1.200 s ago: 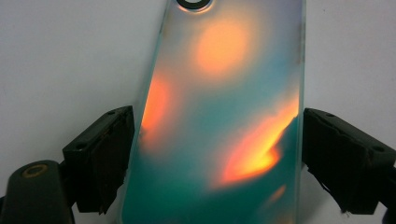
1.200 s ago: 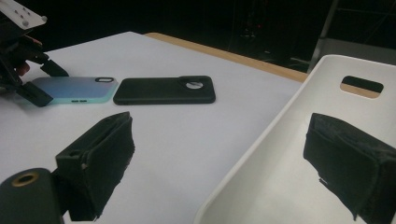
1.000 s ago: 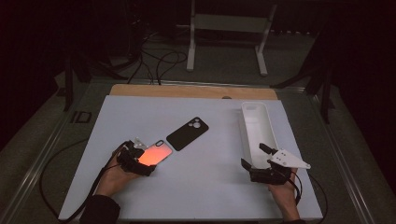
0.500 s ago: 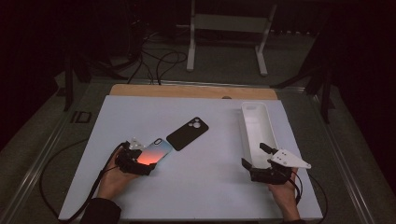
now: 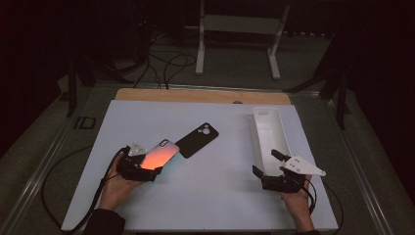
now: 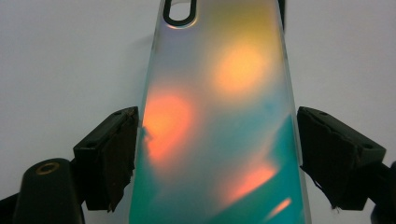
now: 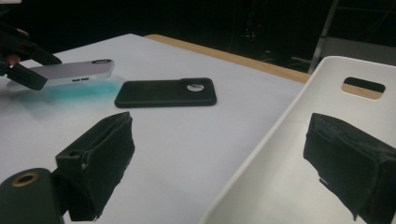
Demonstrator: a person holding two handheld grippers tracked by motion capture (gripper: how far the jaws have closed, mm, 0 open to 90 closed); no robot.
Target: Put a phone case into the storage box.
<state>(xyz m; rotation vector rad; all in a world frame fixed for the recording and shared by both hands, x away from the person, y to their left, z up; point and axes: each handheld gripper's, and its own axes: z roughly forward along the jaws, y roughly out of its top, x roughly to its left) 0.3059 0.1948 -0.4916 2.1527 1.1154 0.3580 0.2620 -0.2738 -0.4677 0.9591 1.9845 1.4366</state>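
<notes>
We clamp iridescent case (image 5: pixel 157 154) in left tongs (image 5: pixel 147 169); right tongs (image 5: pixel 268 166) gape empty; black case (image 5: pixel 197 139) and tray (image 5: pixel 268 128) await.

Iridescent orange-teal phone case (image 6: pixel 219 116), matte black phone case (image 5: pixel 197 139), white tray (image 5: pixel 270 134), white table (image 5: pixel 215 196)

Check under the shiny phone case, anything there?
The shiny phone case is lifted in the left gripper. Below it lies bare white table with a teal glow. The patch beneath the jaws is hidden.
</notes>
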